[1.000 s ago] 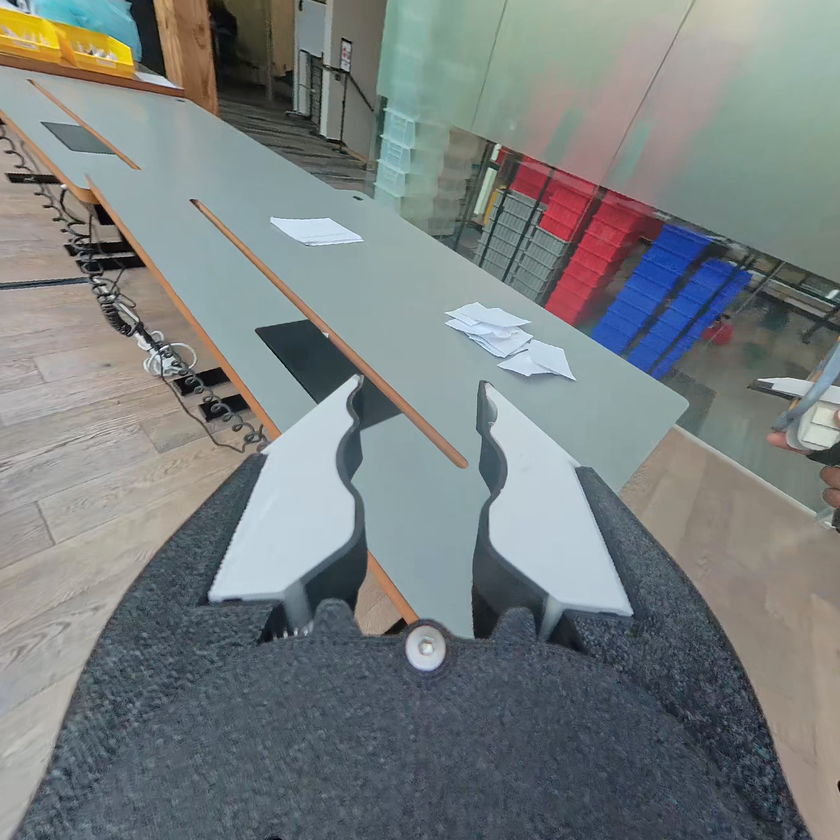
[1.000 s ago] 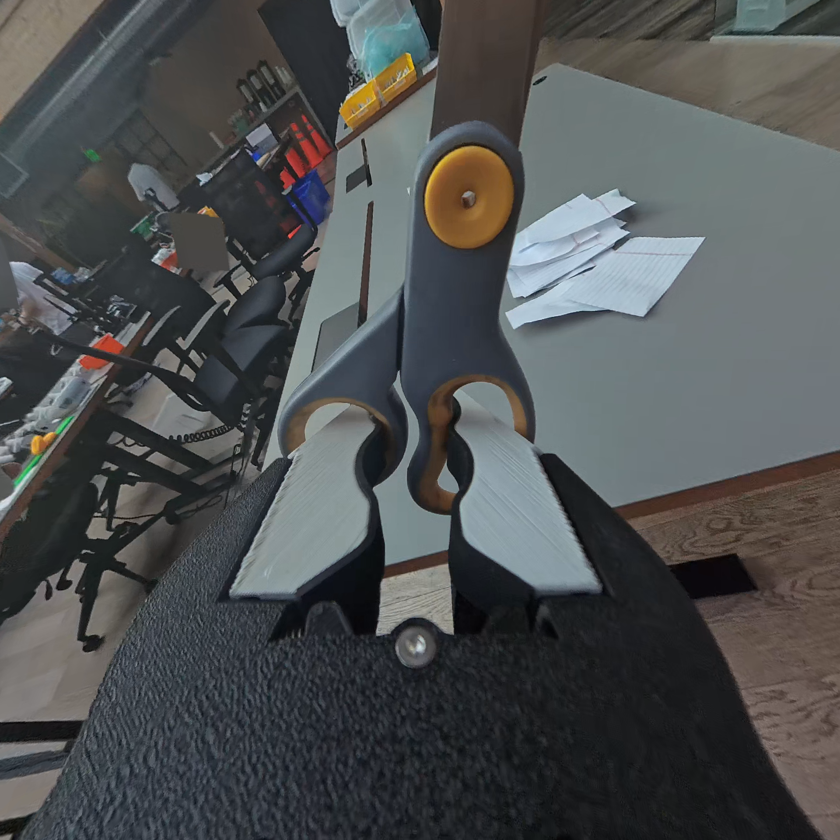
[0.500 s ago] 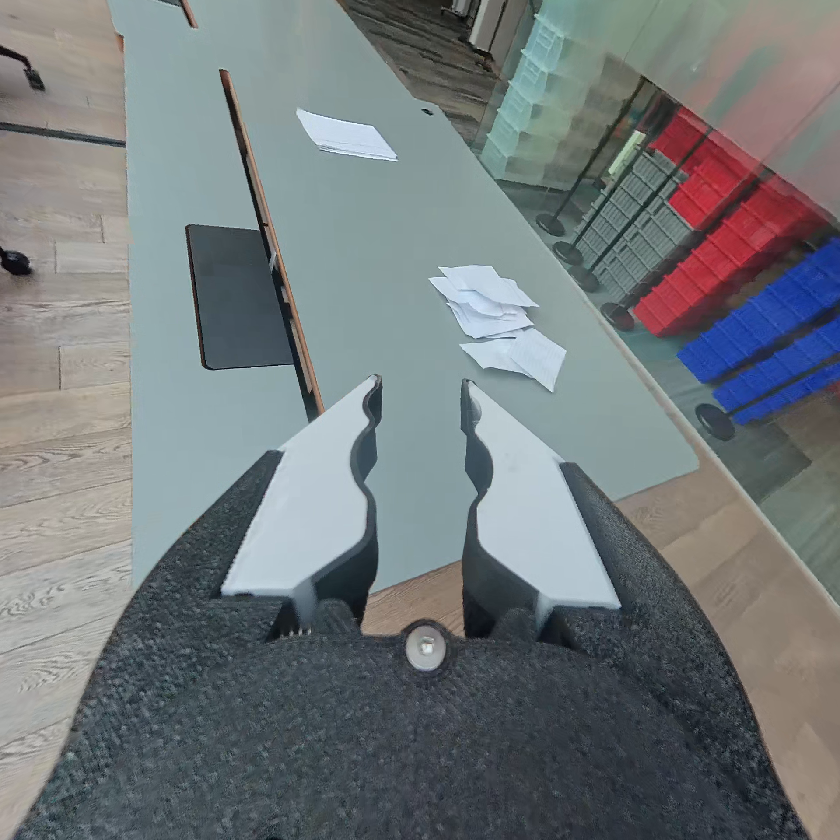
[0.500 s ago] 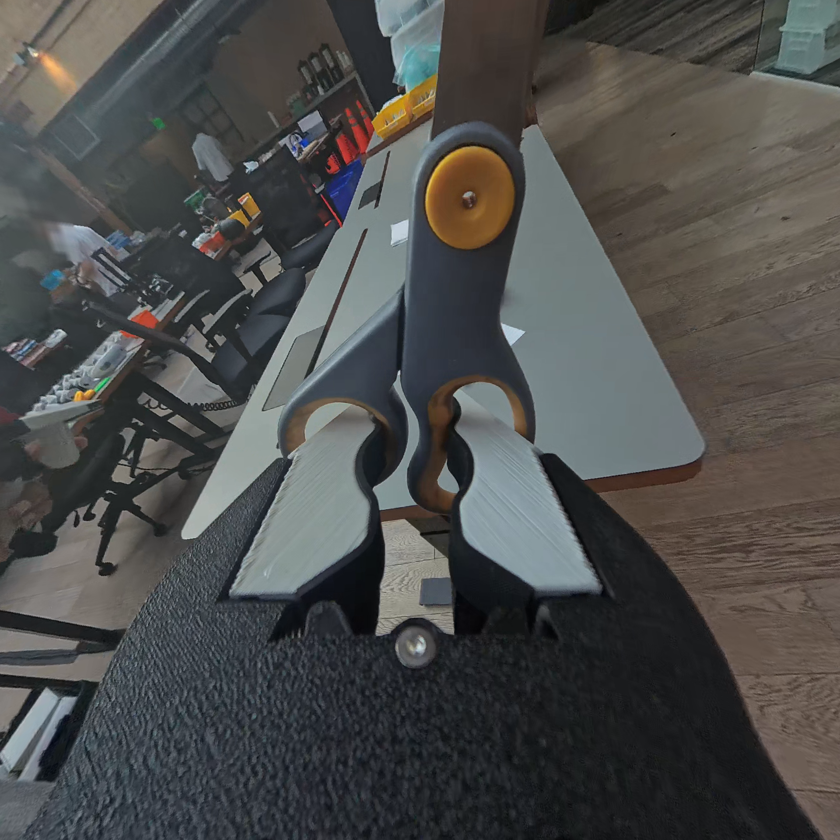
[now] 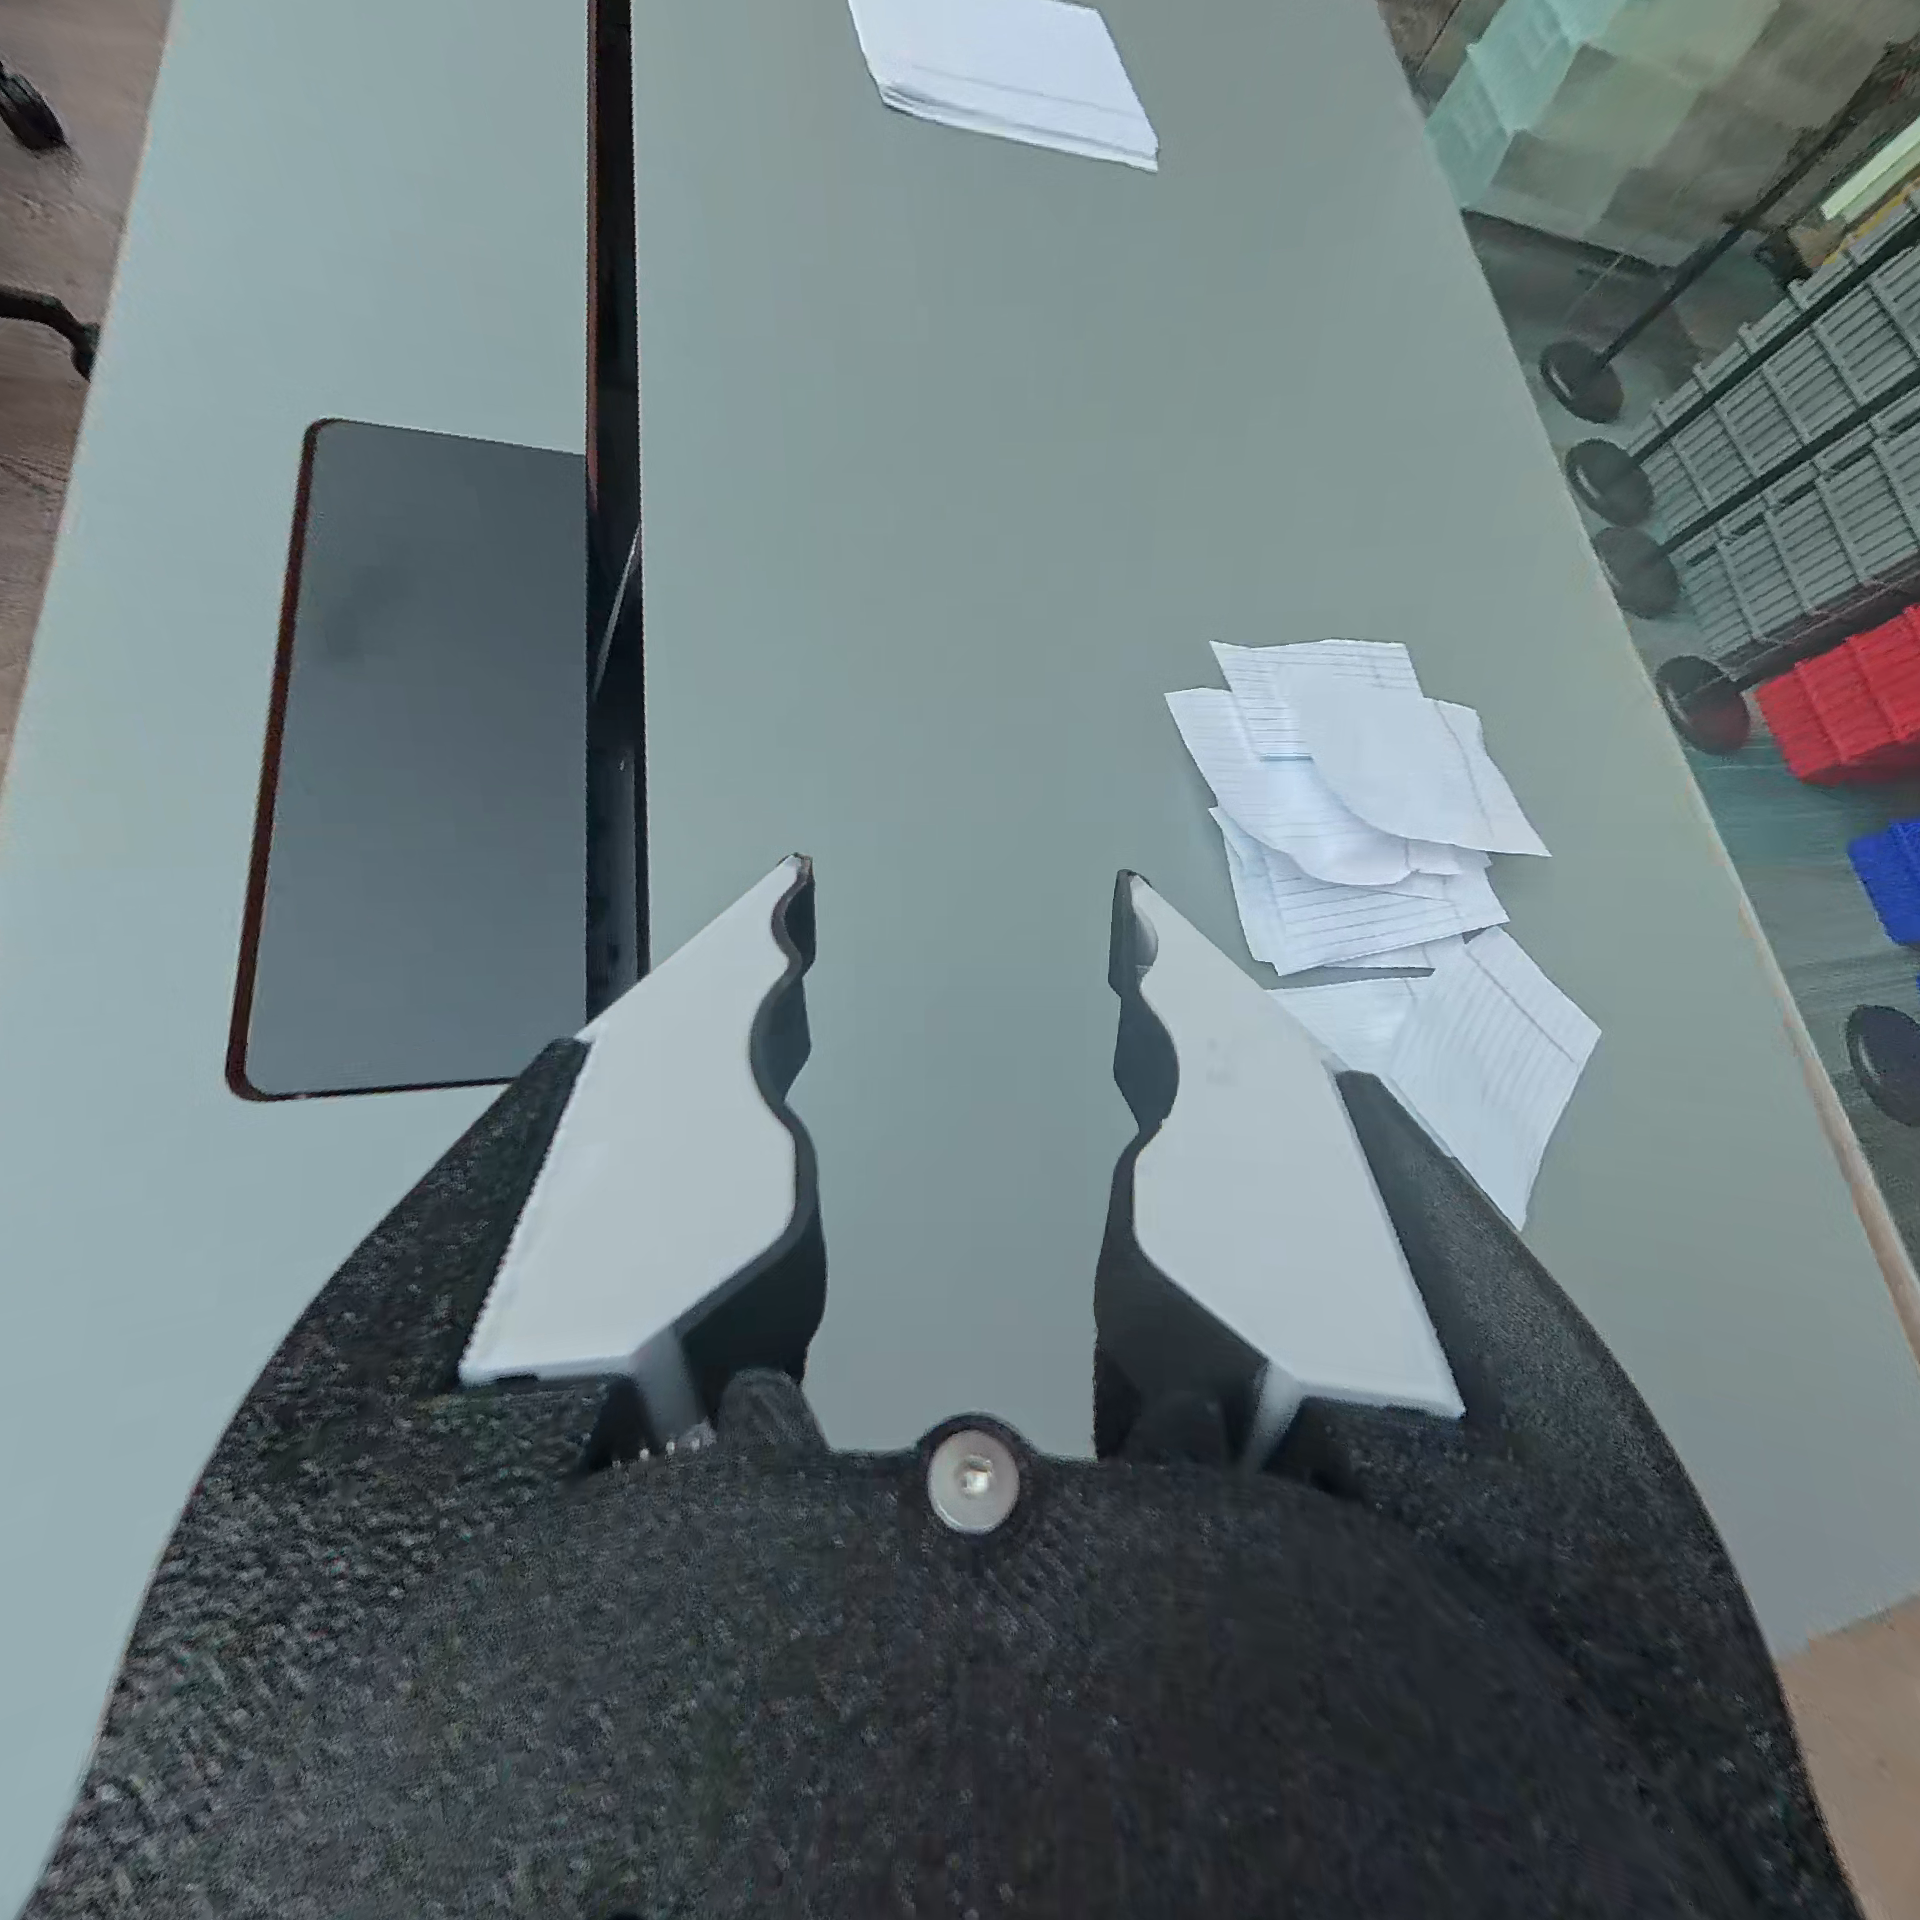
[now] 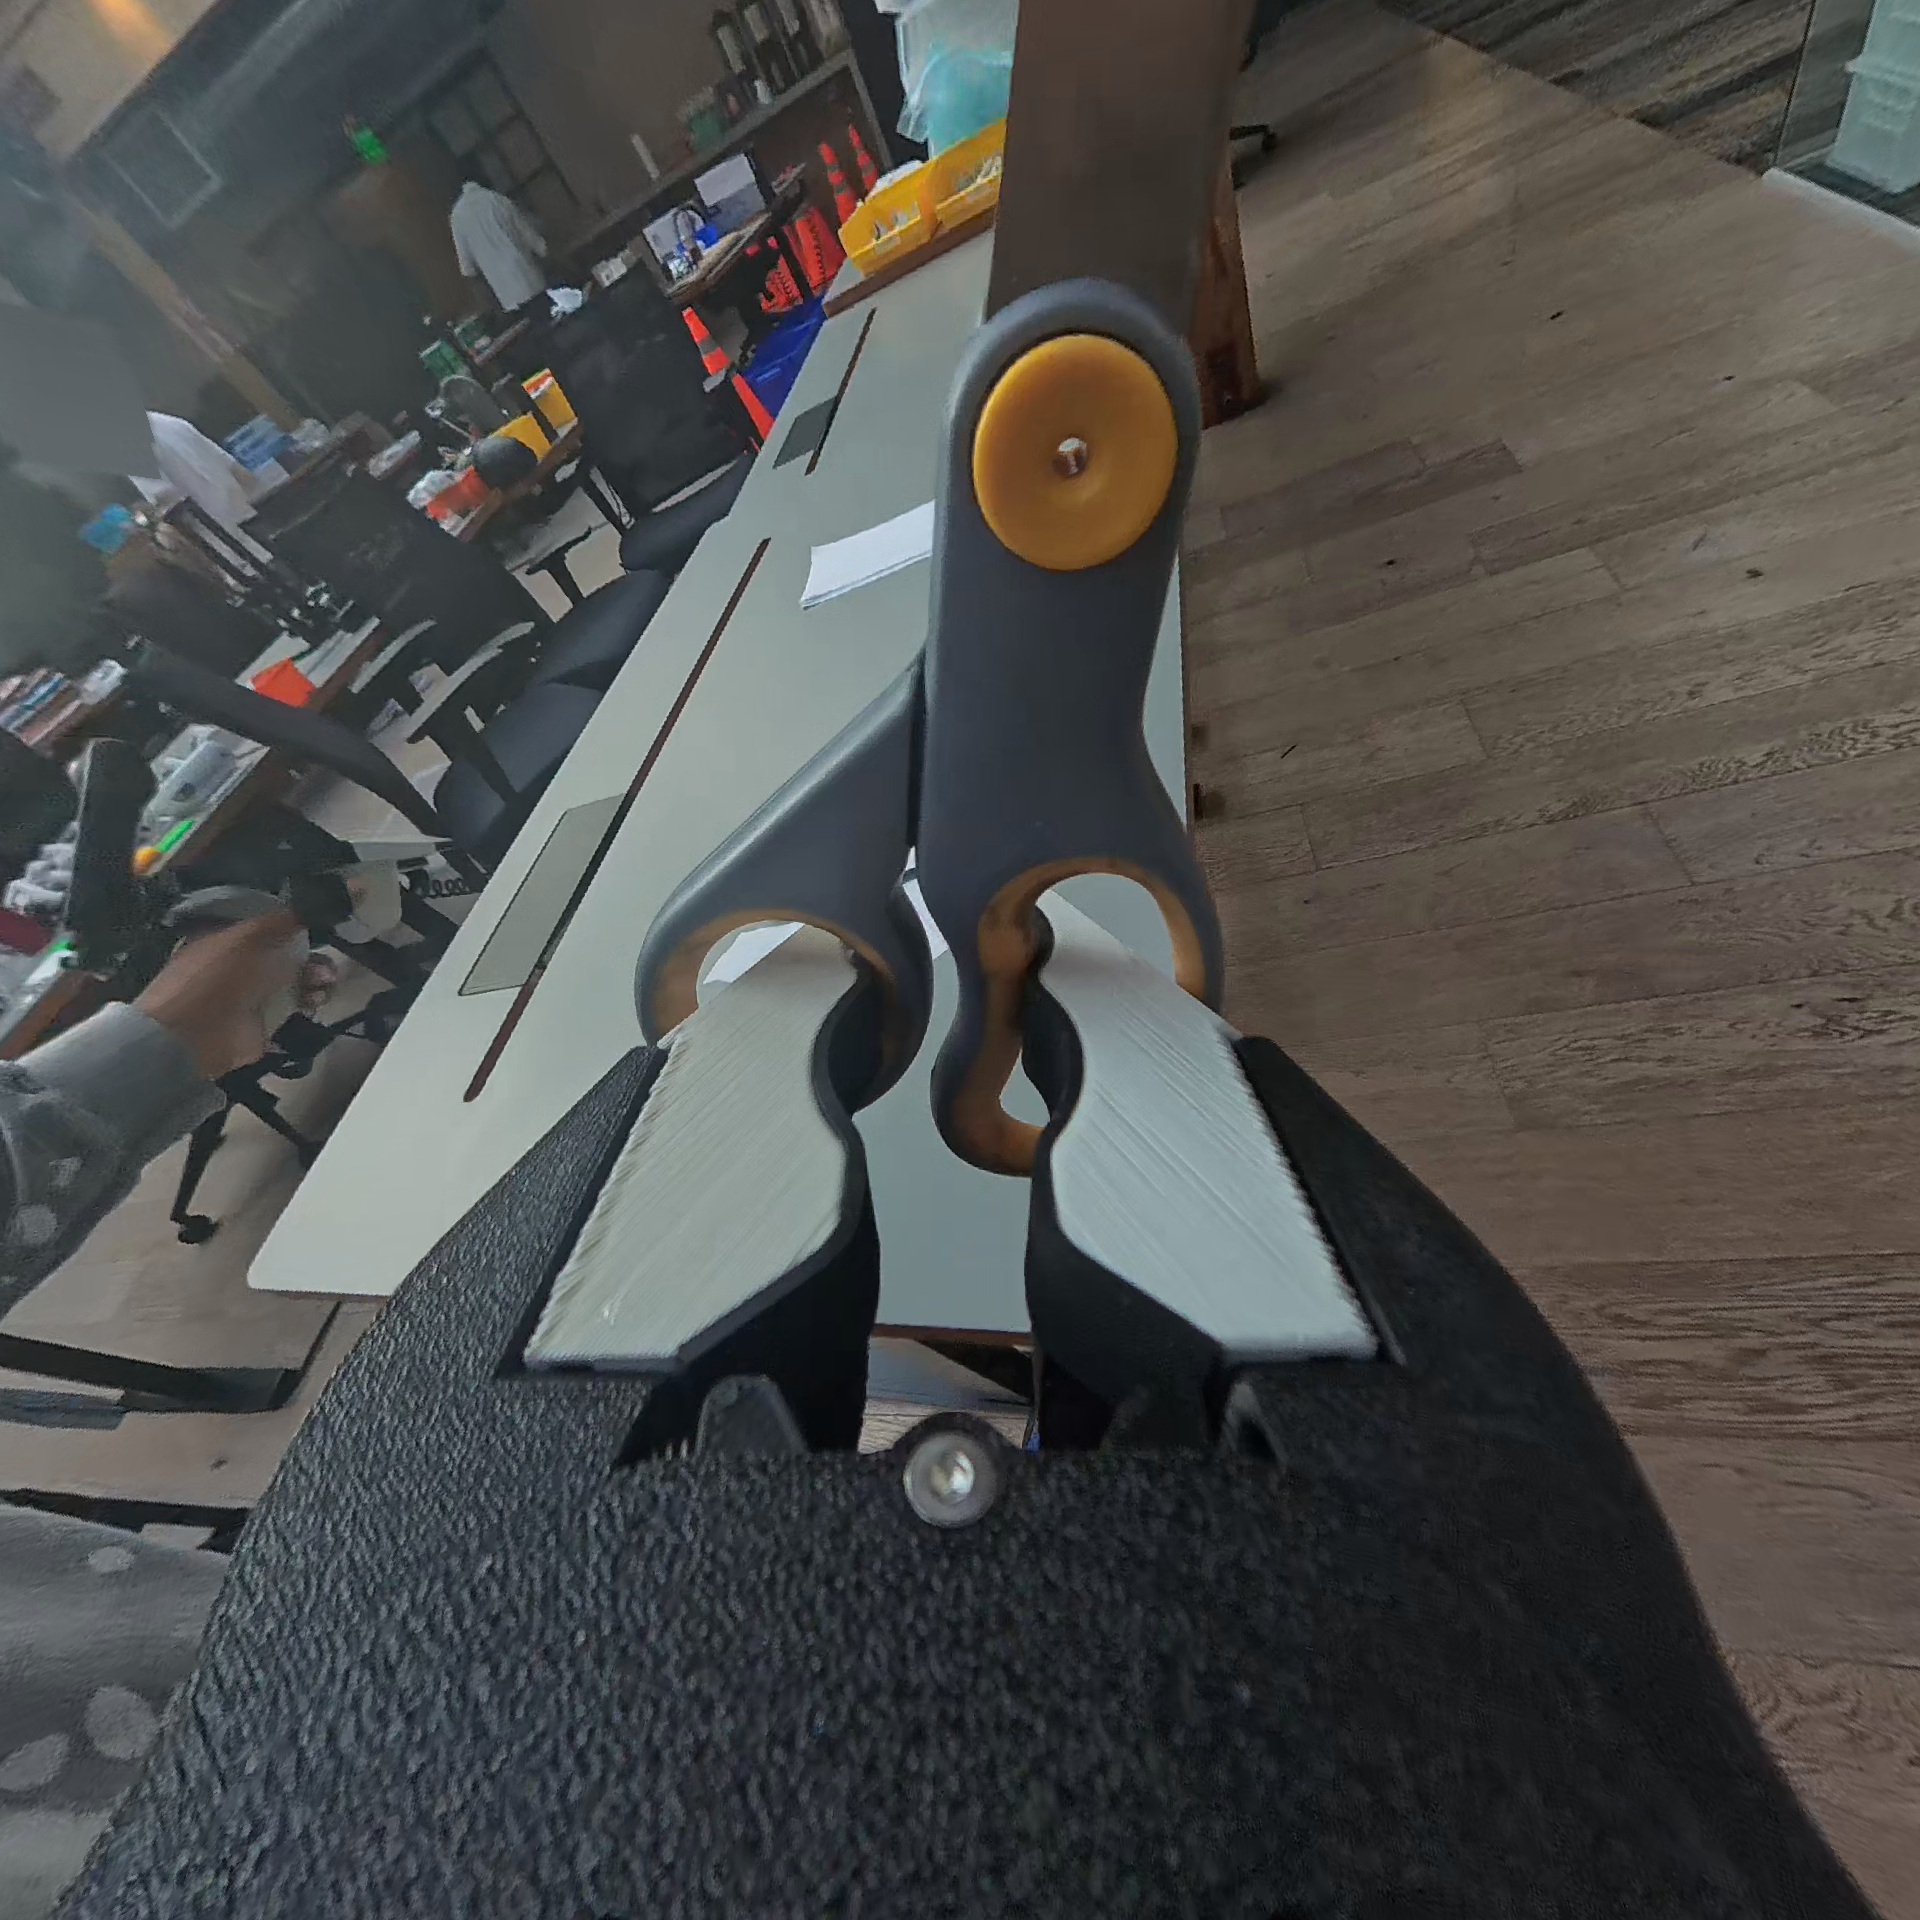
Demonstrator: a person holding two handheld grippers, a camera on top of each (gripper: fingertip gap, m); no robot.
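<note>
My left gripper [image 5: 961, 868] is open and empty, above the grey table [image 5: 935, 468]. A loose heap of cut lined paper pieces [image 5: 1361, 821] lies just right of its right finger [image 5: 1247, 1122]. A neat stack of white paper [image 5: 1008, 78] lies farther ahead. My right gripper [image 6: 935, 966] is shut on the grey scissors [image 6: 1039, 675] with a yellow pivot disc [image 6: 1073, 452]. Its fingers [image 6: 1164, 1143] pass through the two handle loops and the inner handle bars sit between them. The blades point up and away, out of view.
A dark slot [image 5: 613, 416] runs down the table, with a dark inset panel [image 5: 426, 748] to its left. Stacked crates [image 5: 1808, 436] stand behind glass on the right. In the right wrist view, a hand and sleeve [image 6: 208, 1008], office chairs [image 6: 582, 644] and a wooden post [image 6: 1122, 135] show.
My left gripper moved in over the table and now looks down on it; its jaws narrowed, then opened wider. My right gripper swung round with the scissors unchanged in its grasp.
</note>
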